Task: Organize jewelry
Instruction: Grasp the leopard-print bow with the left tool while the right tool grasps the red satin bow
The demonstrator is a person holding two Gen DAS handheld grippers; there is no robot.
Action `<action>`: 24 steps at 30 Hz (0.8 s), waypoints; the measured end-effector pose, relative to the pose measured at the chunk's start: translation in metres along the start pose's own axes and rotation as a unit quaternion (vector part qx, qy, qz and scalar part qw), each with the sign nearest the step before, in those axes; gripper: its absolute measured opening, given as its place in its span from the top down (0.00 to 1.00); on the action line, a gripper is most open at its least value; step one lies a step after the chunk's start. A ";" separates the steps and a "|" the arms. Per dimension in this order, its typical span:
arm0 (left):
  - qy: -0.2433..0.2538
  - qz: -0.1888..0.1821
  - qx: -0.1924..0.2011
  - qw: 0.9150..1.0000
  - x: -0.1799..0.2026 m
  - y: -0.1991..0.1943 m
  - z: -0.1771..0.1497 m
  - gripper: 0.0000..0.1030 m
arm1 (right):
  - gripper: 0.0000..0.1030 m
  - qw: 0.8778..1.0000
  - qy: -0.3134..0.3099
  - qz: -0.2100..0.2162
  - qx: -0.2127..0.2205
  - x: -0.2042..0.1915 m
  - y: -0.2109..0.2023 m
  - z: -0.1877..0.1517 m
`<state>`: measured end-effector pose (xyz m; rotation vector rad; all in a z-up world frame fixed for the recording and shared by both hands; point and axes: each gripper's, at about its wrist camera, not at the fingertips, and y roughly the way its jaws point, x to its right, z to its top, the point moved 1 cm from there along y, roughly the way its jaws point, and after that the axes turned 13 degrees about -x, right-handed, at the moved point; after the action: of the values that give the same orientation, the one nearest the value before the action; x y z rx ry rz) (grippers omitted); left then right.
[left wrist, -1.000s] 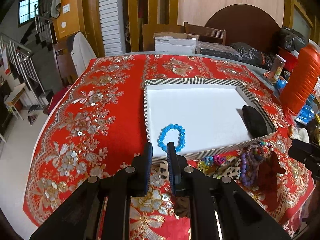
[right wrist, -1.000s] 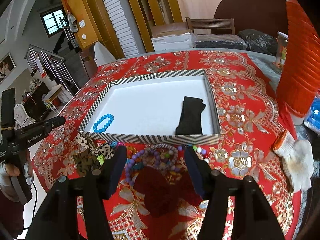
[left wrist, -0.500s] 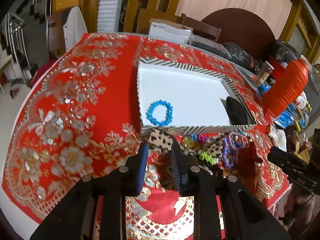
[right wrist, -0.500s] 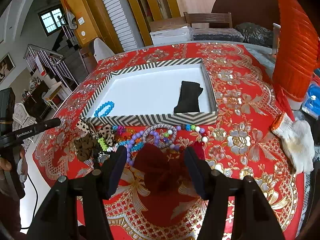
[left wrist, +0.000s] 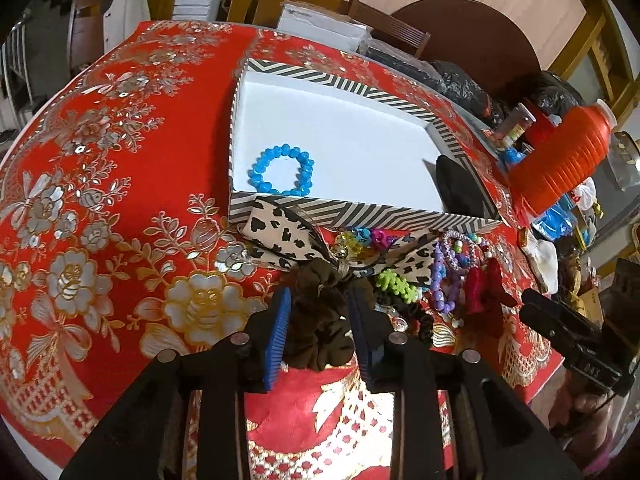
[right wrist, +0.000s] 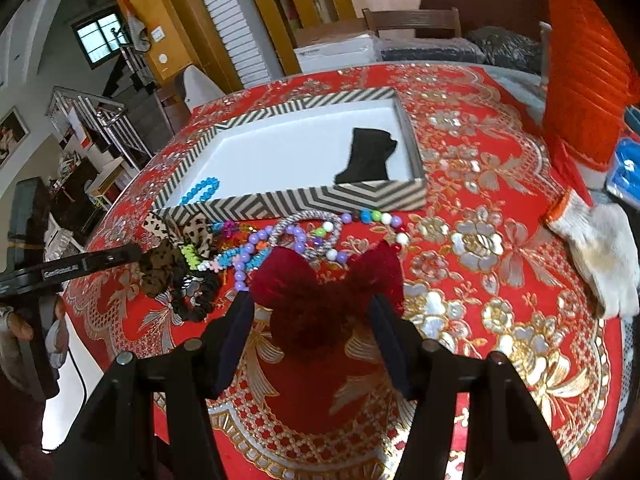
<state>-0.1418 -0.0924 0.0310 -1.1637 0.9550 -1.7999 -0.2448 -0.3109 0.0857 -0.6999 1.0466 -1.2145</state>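
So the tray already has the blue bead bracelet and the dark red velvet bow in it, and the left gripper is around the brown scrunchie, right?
Not quite. The tray holds the blue bead bracelet and a black cloth piece. The dark red velvet bow lies on the tablecloth between the right gripper's open fingers, as the right wrist view shows. The left gripper does straddle the brown scrunchie.

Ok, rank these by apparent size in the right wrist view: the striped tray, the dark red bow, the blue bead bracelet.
1. striped tray, clearly the largest.
2. dark red bow, though nearness to the camera inflates it.
3. blue bead bracelet, the smallest and partly hidden behind the tray wall.
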 end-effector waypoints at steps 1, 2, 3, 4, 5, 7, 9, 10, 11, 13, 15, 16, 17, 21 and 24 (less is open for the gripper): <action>-0.002 -0.001 0.000 1.000 0.000 0.002 0.001 0.72 | 0.39 1.000 -0.008 0.000 0.000 -0.003 0.001 0.001; -0.004 -0.003 -0.001 1.000 -0.001 0.004 0.002 0.72 | 0.39 1.000 -0.019 -0.002 -0.002 -0.006 0.004 0.002; -0.005 -0.003 -0.002 1.000 -0.001 0.006 0.003 0.71 | 0.39 0.999 -0.039 -0.008 -0.007 -0.011 0.008 0.003; -0.006 -0.002 -0.004 1.000 -0.002 0.008 0.003 0.71 | 0.39 0.998 -0.054 -0.014 -0.011 -0.014 0.011 0.005; -0.004 0.002 -0.005 1.000 -0.001 0.010 0.004 0.71 | 0.39 0.997 -0.069 -0.023 -0.016 -0.018 0.015 0.006; -0.001 0.005 -0.006 1.000 -0.001 0.011 0.003 0.70 | 0.39 0.995 -0.088 -0.041 -0.026 -0.022 0.022 0.009; 0.000 0.005 -0.004 1.000 -0.001 0.009 0.003 0.70 | 0.39 0.995 -0.084 -0.051 -0.029 -0.020 0.022 0.009; -0.002 0.003 0.000 1.000 -0.001 0.006 0.003 0.70 | 0.39 0.995 -0.076 -0.049 -0.028 -0.018 0.019 0.007; -0.003 0.000 0.004 1.000 -0.002 0.004 0.003 0.70 | 0.39 0.996 -0.068 -0.042 -0.026 -0.016 0.016 0.005; -0.003 0.000 0.007 1.000 -0.005 0.001 0.005 0.70 | 0.39 0.998 -0.051 -0.021 -0.024 -0.010 0.010 0.000; -0.004 0.000 0.006 1.000 -0.006 0.000 0.008 0.70 | 0.39 0.998 -0.042 -0.032 -0.032 -0.003 0.009 -0.006; -0.005 0.000 0.006 1.000 -0.007 0.001 0.009 0.70 | 0.39 0.998 -0.042 -0.036 -0.034 0.001 0.009 -0.007; -0.006 0.001 0.006 1.000 -0.008 0.001 0.009 0.70 | 0.39 0.998 -0.040 -0.039 -0.036 0.005 0.009 -0.008; -0.010 0.001 0.004 1.000 -0.009 0.001 0.008 0.70 | 0.39 0.997 0.025 0.023 -0.064 0.028 0.010 -0.006; -0.010 0.004 -0.001 1.000 -0.009 0.004 0.007 0.70 | 0.39 0.994 0.049 0.050 -0.084 0.030 0.018 -0.007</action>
<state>-0.1322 -0.0876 0.0264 -1.1749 0.9499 -1.7783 -0.2434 -0.3344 0.0598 -0.7146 1.2630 -1.0920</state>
